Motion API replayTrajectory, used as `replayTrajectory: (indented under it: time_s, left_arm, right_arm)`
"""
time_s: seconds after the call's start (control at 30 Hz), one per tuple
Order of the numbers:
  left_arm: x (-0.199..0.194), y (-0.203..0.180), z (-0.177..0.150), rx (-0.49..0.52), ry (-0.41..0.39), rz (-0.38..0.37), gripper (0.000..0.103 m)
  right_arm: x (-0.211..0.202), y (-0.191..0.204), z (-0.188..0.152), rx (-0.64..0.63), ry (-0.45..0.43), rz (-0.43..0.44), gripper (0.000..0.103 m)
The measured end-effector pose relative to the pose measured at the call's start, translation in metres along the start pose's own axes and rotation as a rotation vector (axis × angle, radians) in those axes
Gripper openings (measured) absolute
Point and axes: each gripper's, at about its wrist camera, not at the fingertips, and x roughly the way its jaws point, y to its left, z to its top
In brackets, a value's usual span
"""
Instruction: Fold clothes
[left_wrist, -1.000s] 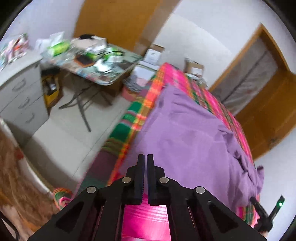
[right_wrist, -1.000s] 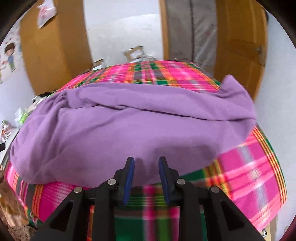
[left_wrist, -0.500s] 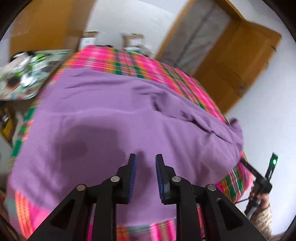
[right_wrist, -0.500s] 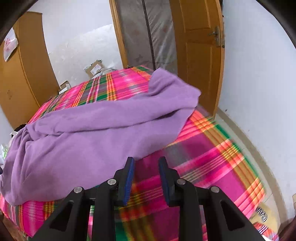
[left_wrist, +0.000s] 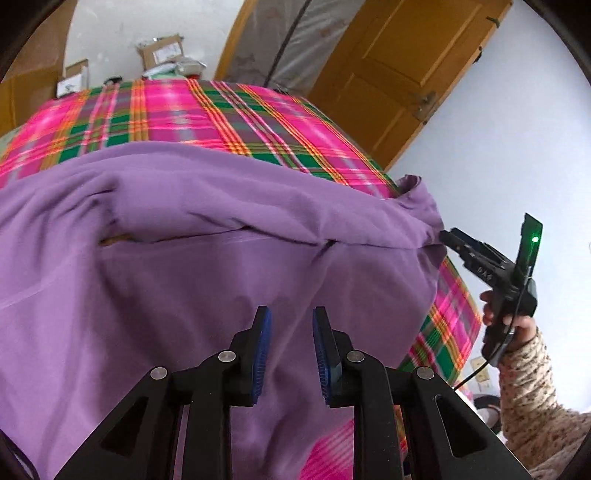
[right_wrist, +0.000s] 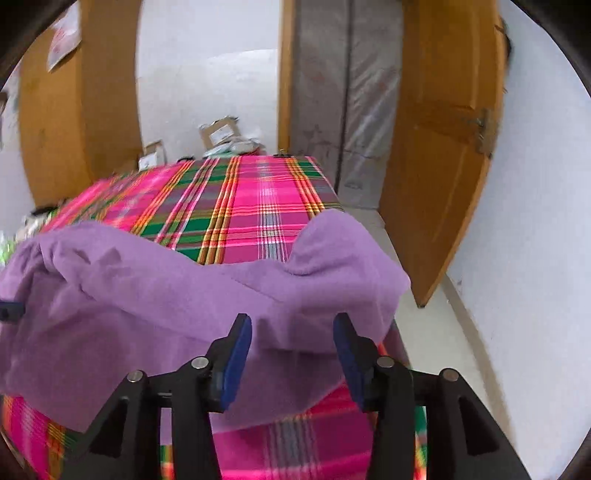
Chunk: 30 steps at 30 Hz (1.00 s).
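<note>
The large purple fleece garment (right_wrist: 184, 295) lies spread on the pink plaid bed (right_wrist: 240, 199), directly ahead of both fingers. The right gripper (right_wrist: 292, 325) has widened since a moment ago, now released, reaching the garment's corner. The left gripper (left_wrist: 290, 325) remains parted, holding nothing. A corner grasp appears imminent.

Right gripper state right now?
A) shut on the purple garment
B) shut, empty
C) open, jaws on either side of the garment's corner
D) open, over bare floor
C: in the right wrist view the right gripper has its blue pads spread wide, with a corner of the purple garment lying between them on the plaid bedspread; nothing is pinched yet.
</note>
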Motion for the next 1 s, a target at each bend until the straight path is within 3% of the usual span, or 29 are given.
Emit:
replayTrajectory:
  time_s: [0.1, 0.2, 0.4, 0.43, 0.47, 0.53, 0.7, 1.0]
  left_arm:
    - [0.016, -0.005, 0.011, 0.004, 0.023, -0.004, 0.035]
    - [0.026, -0.007, 0.021, 0.007, 0.037, -0.017, 0.035]
    - [0.047, -0.011, 0.038, 0.008, 0.073, -0.015, 0.036]
    - [0.050, -0.012, 0.039, 0.013, 0.081, -0.021, 0.036]
    - [0.052, -0.012, 0.040, 0.015, 0.086, -0.032, 0.036]
    - [0.055, -0.012, 0.042, 0.019, 0.096, -0.042, 0.036]
    - [0.060, -0.005, 0.043, 0.007, 0.104, -0.023, 0.036]
    - [0.067, -0.002, 0.043, 0.009, 0.119, -0.056, 0.036]
  right_arm:
    - [0.014, 0.003, 0.004, -0.062, 0.036, 0.012, 0.049]
    - [0.029, 0.008, 0.004, -0.124, 0.090, 0.021, 0.049]
    - [0.039, 0.015, 0.001, -0.202, 0.111, -0.009, 0.047]
    - [0.040, 0.016, 0.003, -0.212, 0.109, -0.007, 0.037]
    - [0.040, 0.016, 0.005, -0.216, 0.108, -0.009, 0.020]
    - [0.041, 0.016, 0.009, -0.221, 0.106, -0.016, 0.005]
    - [0.037, 0.010, 0.035, -0.207, 0.029, -0.039, 0.005]
    - [0.059, 0.014, 0.085, -0.265, -0.062, -0.095, 0.004]
